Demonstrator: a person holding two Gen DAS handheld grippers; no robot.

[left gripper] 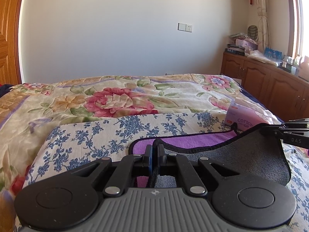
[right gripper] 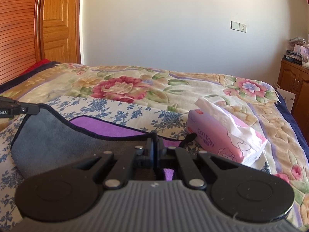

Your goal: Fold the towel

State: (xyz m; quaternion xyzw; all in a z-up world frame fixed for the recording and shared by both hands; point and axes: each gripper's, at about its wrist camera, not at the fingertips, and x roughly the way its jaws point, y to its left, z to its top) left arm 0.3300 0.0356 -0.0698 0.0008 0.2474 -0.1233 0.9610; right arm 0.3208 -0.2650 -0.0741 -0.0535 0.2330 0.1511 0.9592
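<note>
The towel (left gripper: 241,154) is grey on one side and purple on the other, with a black hem. It lies on a blue-flowered cloth (left gripper: 87,141) on the bed. My left gripper (left gripper: 154,147) is shut on the hem at the towel's left corner, lifted so the grey side folds over the purple. My right gripper (right gripper: 154,143) is shut on the hem at the other near corner; its fingers show at the right edge of the left wrist view (left gripper: 293,127). In the right wrist view the towel (right gripper: 58,135) spreads left, with my left gripper's fingers (right gripper: 29,109) at its far corner.
A pink tissue box (right gripper: 222,135) sits on the bed just right of the towel, also in the left wrist view (left gripper: 243,116). A floral blanket (left gripper: 115,100) covers the bed. A wooden cabinet (left gripper: 270,81) with clutter stands at the right, a wooden door (right gripper: 58,19) at the left.
</note>
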